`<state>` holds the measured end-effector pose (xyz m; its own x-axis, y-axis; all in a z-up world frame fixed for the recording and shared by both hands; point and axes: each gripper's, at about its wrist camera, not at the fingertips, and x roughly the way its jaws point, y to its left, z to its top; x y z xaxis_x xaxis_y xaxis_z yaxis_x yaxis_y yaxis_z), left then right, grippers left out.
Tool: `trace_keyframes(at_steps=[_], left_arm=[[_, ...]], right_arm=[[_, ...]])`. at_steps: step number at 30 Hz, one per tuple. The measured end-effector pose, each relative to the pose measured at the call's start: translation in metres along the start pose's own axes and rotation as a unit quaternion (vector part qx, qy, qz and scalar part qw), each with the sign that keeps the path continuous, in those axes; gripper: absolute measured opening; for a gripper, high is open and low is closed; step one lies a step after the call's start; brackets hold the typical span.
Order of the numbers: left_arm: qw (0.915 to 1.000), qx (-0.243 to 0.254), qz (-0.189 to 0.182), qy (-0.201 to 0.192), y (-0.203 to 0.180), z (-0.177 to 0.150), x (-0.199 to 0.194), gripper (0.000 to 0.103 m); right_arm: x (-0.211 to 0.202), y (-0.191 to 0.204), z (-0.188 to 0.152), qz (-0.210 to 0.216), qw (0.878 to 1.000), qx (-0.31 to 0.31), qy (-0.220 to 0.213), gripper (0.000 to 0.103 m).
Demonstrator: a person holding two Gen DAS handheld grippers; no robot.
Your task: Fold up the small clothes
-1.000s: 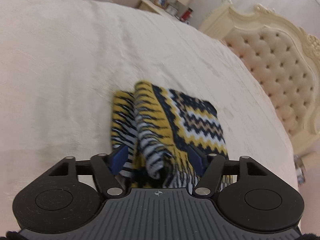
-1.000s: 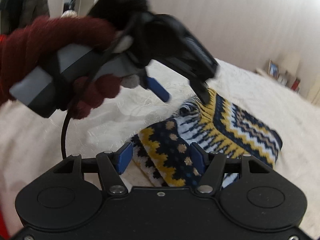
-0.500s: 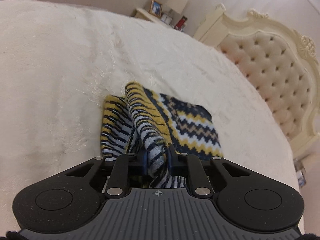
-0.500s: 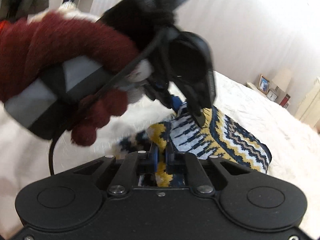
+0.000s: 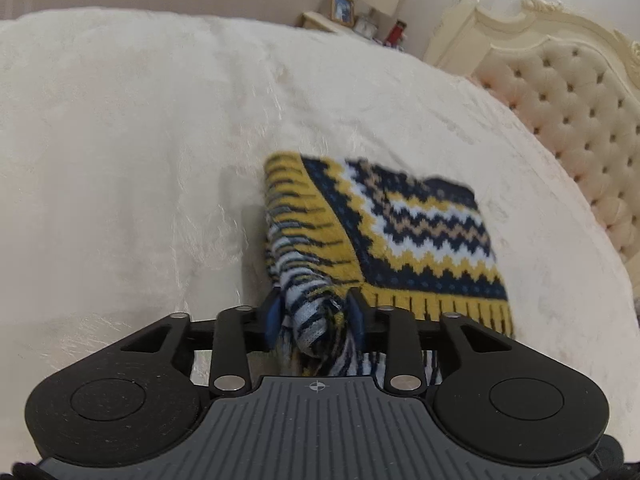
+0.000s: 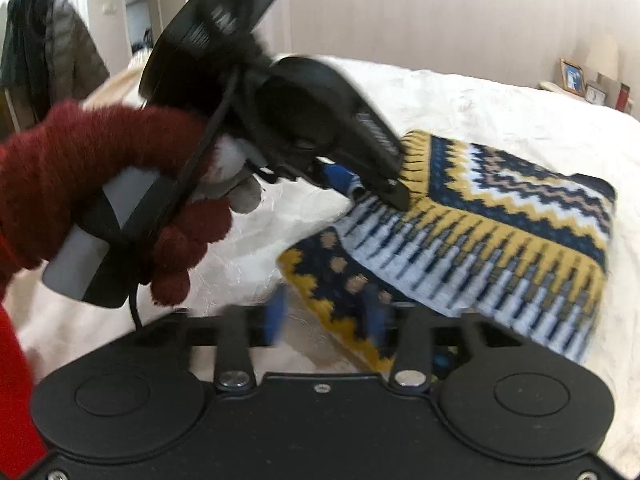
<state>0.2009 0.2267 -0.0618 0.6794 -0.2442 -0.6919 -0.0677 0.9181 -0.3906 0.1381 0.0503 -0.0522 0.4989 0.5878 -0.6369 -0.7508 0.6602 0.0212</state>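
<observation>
Left claw outside, gloved hand

— What's different from half a second ago?
— Both tools were pinched tight then. Now the left tool is opening, a bunched striped fold of the knit loose between its fingers.
— And the right tool?
— Opening too; the knit's corner sits toward its 3 o'clock finger, no longer clamped.
</observation>
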Motion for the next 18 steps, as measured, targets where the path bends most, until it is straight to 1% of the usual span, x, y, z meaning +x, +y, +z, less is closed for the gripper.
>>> trace_keyframes(at_steps=[1,2,3,4,5,7,9,11,14,16,18], left_arm=[[0.9999,0.002,0.004,-0.012,-0.002,0.001,-0.006,0.039],[0.9997,0.005,0.007,-0.022,-0.003,0.001,-0.013,0.049],[0.9994,0.01,0.009,-0.031,-0.005,0.001,-0.02,0.064],[0.9992,0.013,0.01,-0.038,-0.006,0.0,-0.025,0.07],[0.999,0.016,0.011,-0.041,-0.01,0.001,-0.029,0.074],[0.9987,0.023,0.01,-0.043,-0.015,0.0,-0.035,0.074],[0.9986,0.032,0.013,-0.04,-0.021,-0.003,-0.037,0.074],[0.9983,0.042,0.02,-0.035,-0.027,-0.007,-0.033,0.074],[0.998,0.053,0.028,-0.02,-0.031,-0.014,-0.023,0.074],[0.998,0.055,0.03,-0.007,-0.03,-0.018,-0.016,0.074],[0.9974,0.06,0.04,-0.003,-0.029,-0.021,-0.011,0.074]], right_arm=[[-0.008,-0.005,-0.001,-0.001,1.0,0.01,-0.002,0.061],[-0.015,-0.012,-0.001,-0.004,1.0,0.023,-0.003,0.061],[-0.024,-0.016,-0.001,-0.006,0.999,0.038,-0.005,0.061],[-0.032,-0.027,-0.001,-0.008,0.998,0.058,-0.009,0.063],[-0.039,-0.036,-0.002,-0.011,0.997,0.078,-0.015,0.064],[-0.055,-0.054,-0.004,-0.019,0.992,0.125,-0.029,0.064],[-0.062,-0.08,0.0,-0.032,0.983,0.173,-0.048,0.064],[-0.071,-0.099,0.002,-0.049,0.976,0.202,-0.068,0.064],[-0.073,-0.122,0.01,-0.063,0.971,0.215,-0.084,0.064],[-0.069,-0.132,0.019,-0.066,0.971,0.212,-0.089,0.064],[-0.059,-0.136,0.027,-0.064,0.974,0.198,-0.093,0.064]])
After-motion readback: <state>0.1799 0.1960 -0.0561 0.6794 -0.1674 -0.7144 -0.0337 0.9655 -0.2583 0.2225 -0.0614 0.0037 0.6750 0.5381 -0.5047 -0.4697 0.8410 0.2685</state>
